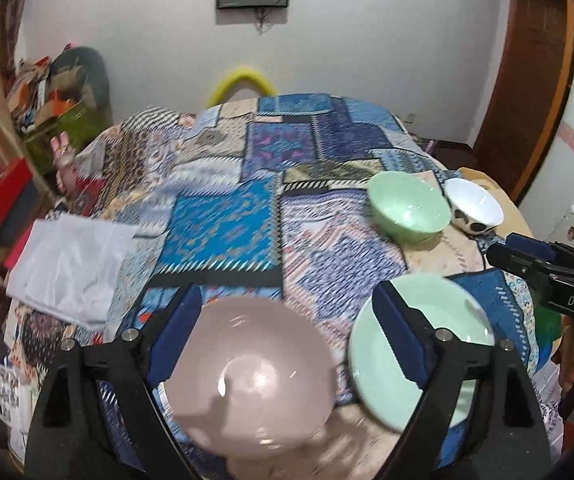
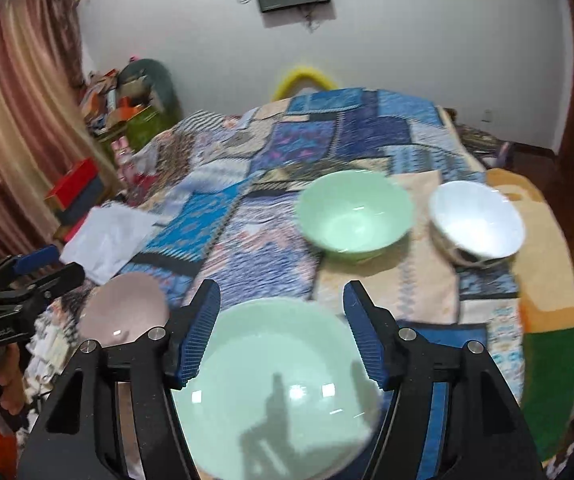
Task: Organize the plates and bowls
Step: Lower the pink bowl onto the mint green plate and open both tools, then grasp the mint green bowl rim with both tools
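Both grippers hang over a surface draped in a patchwork cloth (image 1: pixel 223 184) of blue, cream and patterned squares; what lies under the cloth cannot be told.

Left gripper (image 1: pixel 287 308): jaws spread wide, holding nothing. The pink plate (image 1: pixel 247 376) lies flat on the cloth below them, its far rim between the two blue pads, nearer the left pad. No contact is visible. In the right wrist view the same plate (image 2: pixel 125 308) sits just past the left gripper's tips (image 2: pixel 47 266).

Right gripper (image 2: pixel 283 304): jaws likewise spread and empty. The green plate (image 2: pixel 275 392) lies flat beneath, its far edge centred between the pads and not touching them. In the left wrist view this plate (image 1: pixel 447 340) sits just right of the pink one, a narrow strip of cloth between them, partly hidden behind the left gripper's right finger.

Farther back on the right side of the cloth stand two bowls, upright, side by side. The green bowl (image 2: pixel 355 216) is on the left, the white bowl (image 2: pixel 477 222) with dark spots on its outside on the right. They are close together; whether they touch is unclear. Both are well beyond the plates and clear of either set of jaws.

A white folded sheet (image 1: pixel 67 264) lies at the left edge of the cloth. Some frames are motion-blurred.
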The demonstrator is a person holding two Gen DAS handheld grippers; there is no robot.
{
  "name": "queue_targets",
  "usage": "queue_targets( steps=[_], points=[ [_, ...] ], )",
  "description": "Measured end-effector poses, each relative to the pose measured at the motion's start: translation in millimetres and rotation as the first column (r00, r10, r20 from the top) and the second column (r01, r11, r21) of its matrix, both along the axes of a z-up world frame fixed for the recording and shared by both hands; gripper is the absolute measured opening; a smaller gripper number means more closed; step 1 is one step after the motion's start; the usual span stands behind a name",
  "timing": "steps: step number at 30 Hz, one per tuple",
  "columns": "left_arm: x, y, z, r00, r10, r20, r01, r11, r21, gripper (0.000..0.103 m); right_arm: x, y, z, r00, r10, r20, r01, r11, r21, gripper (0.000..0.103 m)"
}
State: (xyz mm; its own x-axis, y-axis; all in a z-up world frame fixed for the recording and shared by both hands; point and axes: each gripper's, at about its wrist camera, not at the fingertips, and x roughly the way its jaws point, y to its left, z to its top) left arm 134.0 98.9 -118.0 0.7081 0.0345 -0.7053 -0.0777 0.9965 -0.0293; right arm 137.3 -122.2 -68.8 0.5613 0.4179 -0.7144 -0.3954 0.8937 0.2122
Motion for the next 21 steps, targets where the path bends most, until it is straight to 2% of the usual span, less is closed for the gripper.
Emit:
queue_targets(
  steps=[7, 11, 16, 21],
  points=[
    [54, -36, -5, 0.998, -0.057, -0.009, 0.056, 0.997, -0.056, 0.092, 30, -36, -6, 0.996, -0.090, -0.008, 0.090, 0.996, -0.004, 0.063],
    [93, -52, -16, 0.996, -0.077, -0.046, 0.073, 0.994, -0.085, 0.092, 48, -46, -13, 0.993, -0.120, -0.006, 0.120, 0.992, -0.027, 0.063],
    [137, -69, -34, 0.991, -0.097, -0.095, 0.092, 0.994, -0.055, 0.092, 78, -50, -23, 0.990, -0.142, -0.005, 0.142, 0.989, -0.044, 0.063],
    [169, -78, -51, 0.985, -0.113, -0.128, 0.108, 0.993, -0.049, 0.092, 104, -50, -43, 0.988, -0.137, -0.071, 0.137, 0.991, -0.003, 0.061]
  ],
)
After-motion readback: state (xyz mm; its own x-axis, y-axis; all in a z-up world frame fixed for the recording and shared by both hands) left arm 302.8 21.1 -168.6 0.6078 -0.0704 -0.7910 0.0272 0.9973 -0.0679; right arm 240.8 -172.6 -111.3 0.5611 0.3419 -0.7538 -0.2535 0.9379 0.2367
